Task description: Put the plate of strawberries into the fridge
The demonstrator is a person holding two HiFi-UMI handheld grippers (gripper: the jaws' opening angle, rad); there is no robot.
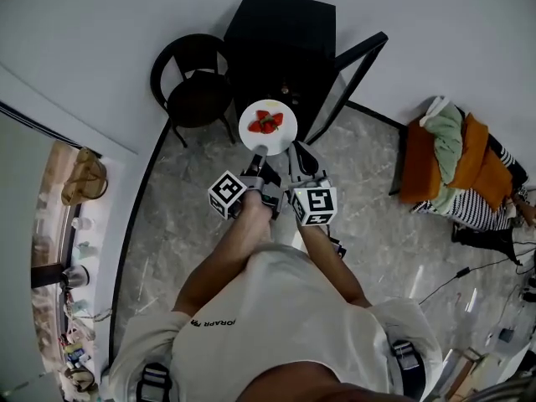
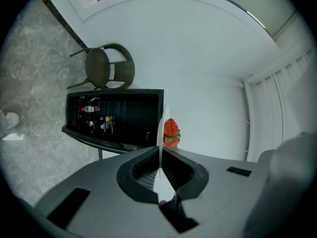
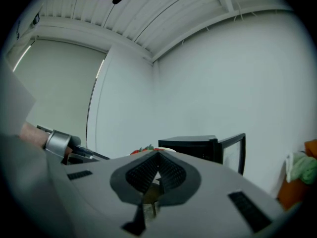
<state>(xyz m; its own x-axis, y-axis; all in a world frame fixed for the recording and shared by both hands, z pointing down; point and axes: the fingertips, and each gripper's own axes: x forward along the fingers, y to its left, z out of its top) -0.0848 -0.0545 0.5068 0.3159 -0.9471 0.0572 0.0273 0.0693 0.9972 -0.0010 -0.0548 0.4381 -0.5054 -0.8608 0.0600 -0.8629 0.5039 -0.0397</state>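
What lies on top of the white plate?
Several red strawberries lie on the plate, clustered near its middle. Their exact number cannot be told, since they overlap. The left tool grips and covers the plate's near rim.

Cream short-sleeved T-shirt [image 1: 276, 308], small dark print [image 1: 211, 322] on back — left claw [image 2: 160, 155], right claw [image 3: 158, 157] grey, black-and-white marker cubes [image 1: 226, 193].
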